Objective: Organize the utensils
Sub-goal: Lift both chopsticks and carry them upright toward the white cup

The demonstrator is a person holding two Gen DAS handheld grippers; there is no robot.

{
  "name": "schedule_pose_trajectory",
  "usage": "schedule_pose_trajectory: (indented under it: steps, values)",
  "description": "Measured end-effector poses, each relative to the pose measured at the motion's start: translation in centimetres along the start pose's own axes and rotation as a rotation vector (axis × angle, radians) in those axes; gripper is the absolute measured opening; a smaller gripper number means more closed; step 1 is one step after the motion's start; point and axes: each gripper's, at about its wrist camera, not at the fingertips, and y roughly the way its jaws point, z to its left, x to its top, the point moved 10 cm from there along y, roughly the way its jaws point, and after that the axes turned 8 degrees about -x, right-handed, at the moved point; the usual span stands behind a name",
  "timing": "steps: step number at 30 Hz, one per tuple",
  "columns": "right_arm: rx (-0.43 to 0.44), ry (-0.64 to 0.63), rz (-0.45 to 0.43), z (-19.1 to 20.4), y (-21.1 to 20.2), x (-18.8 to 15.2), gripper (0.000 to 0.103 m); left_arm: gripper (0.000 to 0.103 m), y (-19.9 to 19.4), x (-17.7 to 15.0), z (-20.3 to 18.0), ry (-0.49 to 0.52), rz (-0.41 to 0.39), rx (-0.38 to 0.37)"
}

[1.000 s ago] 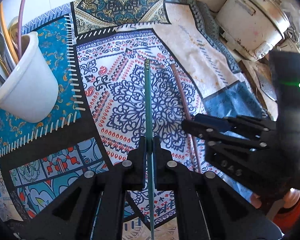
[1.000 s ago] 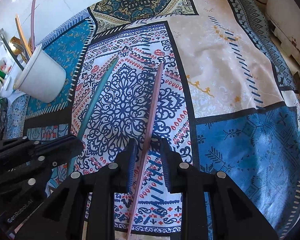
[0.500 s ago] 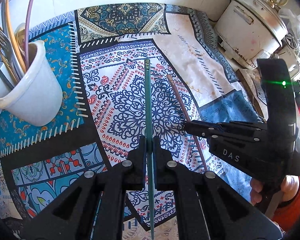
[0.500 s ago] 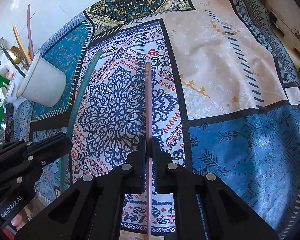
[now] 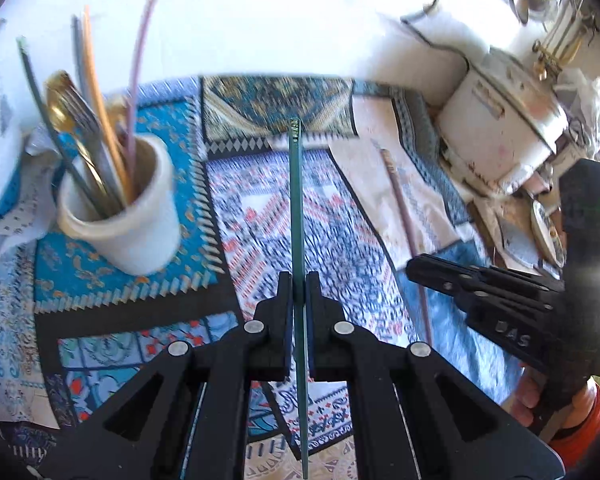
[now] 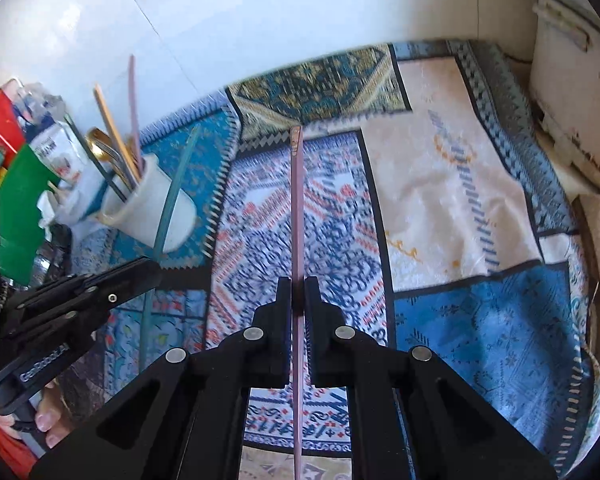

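My left gripper (image 5: 297,280) is shut on a long green chopstick (image 5: 296,200) that runs straight ahead between its fingers, lifted off the cloth. My right gripper (image 6: 297,286) is shut on a pink chopstick (image 6: 297,208) held the same way. Each gripper shows in the other's view: the right gripper (image 5: 416,270) with the pink chopstick (image 5: 404,220), the left gripper (image 6: 152,270) with the green chopstick (image 6: 172,196). A white utensil cup (image 5: 128,232) stands at the left on the patterned cloth, holding several chopsticks, a fork and a gold spoon. The cup (image 6: 152,212) is also at the left in the right wrist view.
A patterned patchwork cloth (image 5: 340,240) covers the table. A white rice cooker (image 5: 500,120) stands at the back right with clutter around it. Red, green and white packages (image 6: 20,160) sit beyond the cup at the far left. A white wall (image 6: 260,20) lies behind the table.
The right gripper closed on the pink chopstick that lay between its fingers. Both grippers then lifted their chopsticks off the cloth, and more of the wall and cup came into view.
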Motion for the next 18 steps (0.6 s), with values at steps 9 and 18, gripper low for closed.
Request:
schedule_pose_trajectory:
  steps: [9,18]
  values:
    - [0.070,-0.037,-0.179,4.5,-4.5,5.4,0.006,0.004,-7.1,4.9,2.0,-0.015,-0.233,0.079]
    - [0.160,-0.104,-0.249,10.0,-5.7,9.3,0.006,0.004,-13.0,8.6,5.1,-0.020,-0.419,0.181]
